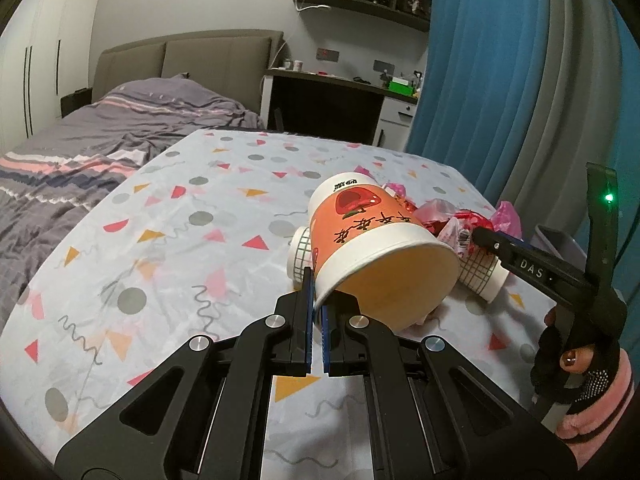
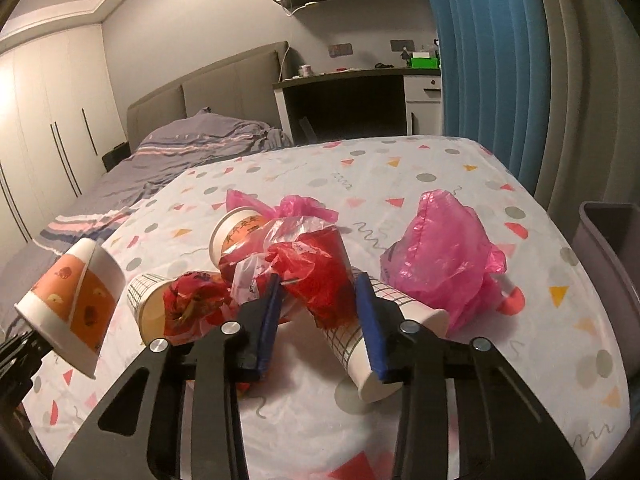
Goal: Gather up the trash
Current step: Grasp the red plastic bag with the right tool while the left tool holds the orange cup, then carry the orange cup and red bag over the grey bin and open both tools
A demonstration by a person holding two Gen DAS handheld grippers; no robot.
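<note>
Left tool (image 1: pixel 316 316) clamped on orange cup (image 1: pixel 372 240) rim; light, crushable. Right tool (image 2: pixel 320 312) apart around red bag (image 2: pixel 320 280), soft, slippery; pinch bunched middle, pink bag (image 2: pixel 436 256) at 2 o'clock.

Dim warm indoor light, soft shadows, sharp focus, heavy fisheye bending with dark corners

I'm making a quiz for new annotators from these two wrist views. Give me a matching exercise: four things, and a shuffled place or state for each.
Things:
1. orange cup
2. red bag
3. pink bag
4. grey bin

States:
A. crumpled loose on the tablecloth
B. between the right gripper's blue pads
C. beside the table, at the right edge
D. rim pinched by the left gripper

Pairs: 1-D, 2-B, 3-A, 4-C
</note>
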